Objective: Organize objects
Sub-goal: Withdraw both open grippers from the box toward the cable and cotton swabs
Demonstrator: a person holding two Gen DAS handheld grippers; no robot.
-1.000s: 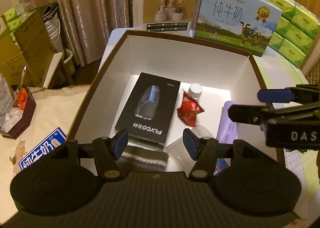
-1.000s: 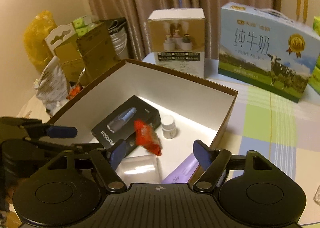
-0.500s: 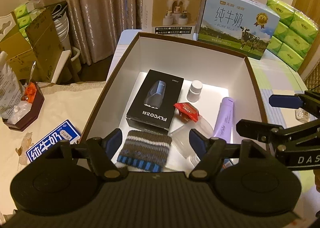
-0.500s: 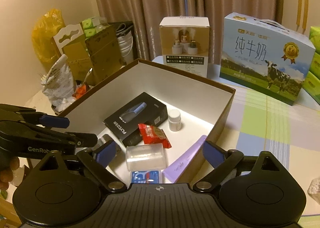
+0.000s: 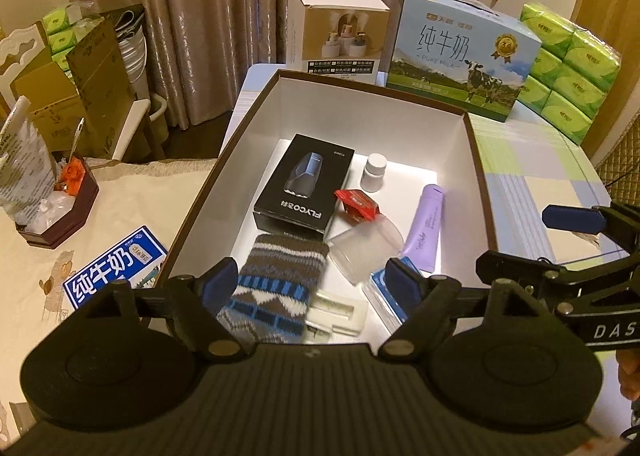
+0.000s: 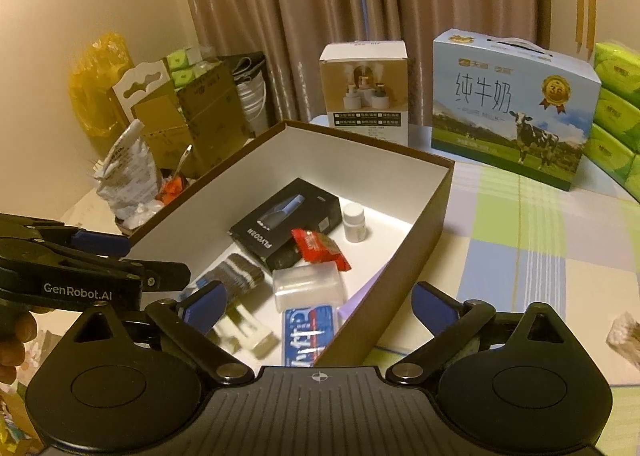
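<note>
Grippers: left (image 5: 312, 282) and right (image 6: 318, 306) have just been opening, both gaping, gripping nothing | box (image 5: 256, 103): holding sock (image 5: 276, 284), tube (image 5: 424, 232), bottle (image 5: 374, 171).

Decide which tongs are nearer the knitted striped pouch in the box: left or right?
Left. The left tongs hang open directly over the knitted pouch at the box's near end. The right tongs straddle the box's right wall, off to the pouch's side.

Open brown box (image 5: 478, 159) sitting at 12 o'clock, one | lying inside it: one black carton (image 5: 304, 187), one white bottle (image 5: 374, 171), one red packet (image 5: 358, 205), one purple tube (image 5: 424, 232), one knitted sock (image 5: 276, 284), one clear tub (image 5: 364, 252)
</note>
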